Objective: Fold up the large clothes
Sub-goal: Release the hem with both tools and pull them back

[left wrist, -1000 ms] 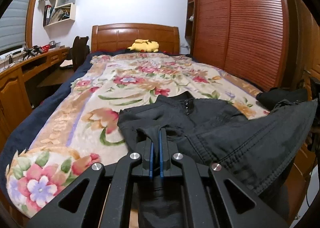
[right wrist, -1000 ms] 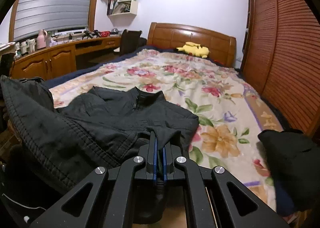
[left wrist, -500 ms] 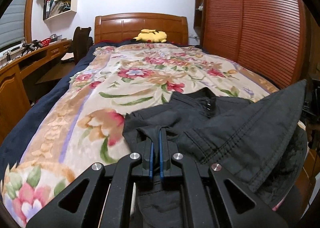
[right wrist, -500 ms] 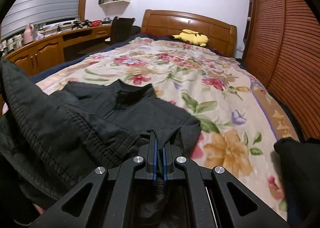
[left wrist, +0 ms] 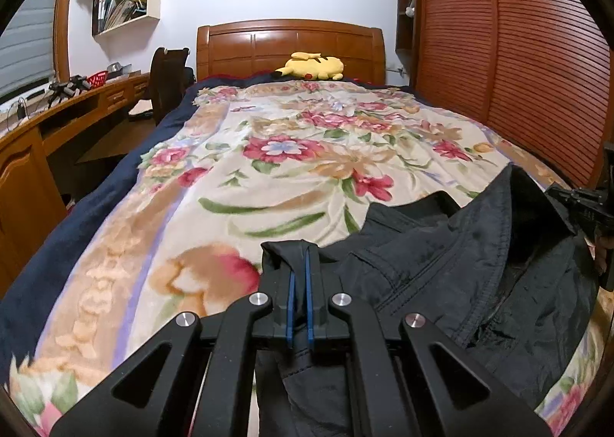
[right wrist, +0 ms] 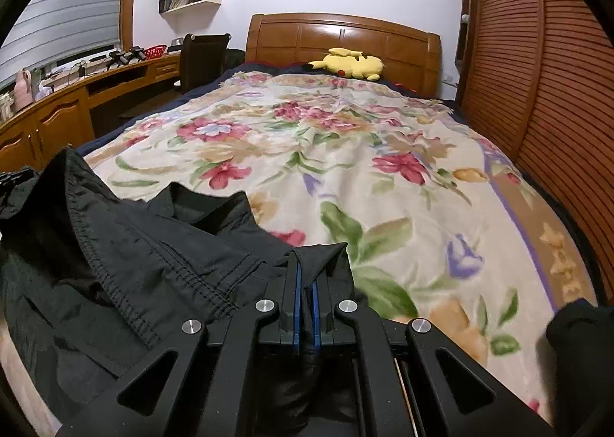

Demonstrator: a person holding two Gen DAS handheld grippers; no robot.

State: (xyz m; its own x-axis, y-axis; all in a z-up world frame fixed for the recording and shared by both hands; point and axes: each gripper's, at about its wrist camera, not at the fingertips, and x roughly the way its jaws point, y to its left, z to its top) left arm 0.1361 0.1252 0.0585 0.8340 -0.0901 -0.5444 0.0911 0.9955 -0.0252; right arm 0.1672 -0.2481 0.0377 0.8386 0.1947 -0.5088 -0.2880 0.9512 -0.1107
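A large black jacket (left wrist: 441,264) lies at the foot of a bed covered by a floral blanket (left wrist: 291,153). My left gripper (left wrist: 298,260) is shut on a pinched fold of the jacket's left edge, cloth draping over its tips. In the right wrist view the same black jacket (right wrist: 126,245) spreads to the left, and my right gripper (right wrist: 305,264) is shut on a fold of its right edge. The jacket's stitched hem arches up between the two grips. At the right edge of the left wrist view, part of the other gripper's black body (left wrist: 587,203) shows.
A yellow plush toy (left wrist: 311,66) lies by the wooden headboard (left wrist: 288,42). A wooden desk (left wrist: 46,122) and dark chair (left wrist: 167,76) stand left of the bed; a slatted wardrobe (left wrist: 518,53) runs along the right. Another dark garment (right wrist: 579,345) lies at the bed's near right corner.
Both grippers have carried the jacket forward up the bed towards the headboard. The jacket's far part has bunched and its hem has risen between the grips. Both grips stayed shut.
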